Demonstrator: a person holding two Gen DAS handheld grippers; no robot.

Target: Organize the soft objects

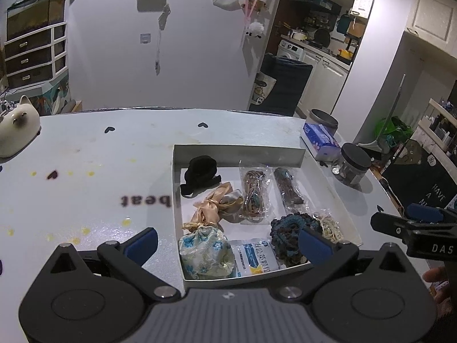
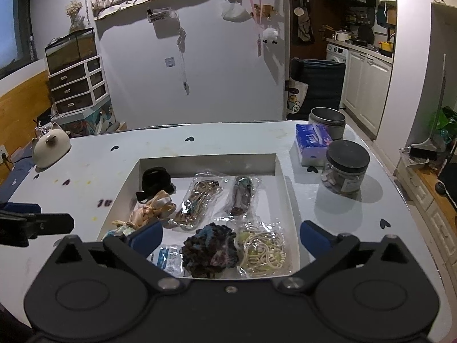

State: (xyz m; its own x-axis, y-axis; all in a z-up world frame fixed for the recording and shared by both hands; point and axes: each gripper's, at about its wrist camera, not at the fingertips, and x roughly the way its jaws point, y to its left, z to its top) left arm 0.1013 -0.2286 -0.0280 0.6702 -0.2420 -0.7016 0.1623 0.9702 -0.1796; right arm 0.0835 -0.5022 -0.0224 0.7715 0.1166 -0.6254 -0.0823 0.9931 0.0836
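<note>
- Left wrist view: the left gripper hangs above the near edge of the white shallow box with its jaws spread wide and nothing between them.
- Right wrist view: the right gripper hovers over the same box, jaws equally wide apart and empty.
- Inside the box lie a black fabric piece, a peach satin bow, a floral drawstring pouch, a dark crocheted scrunchie and a bagged coil of pale cord.
- Two more clear bags hold what may be cords; the light is too dim to tell.
- A tissue pack and a black-lidded jar stand on the table right of the box.
</note>
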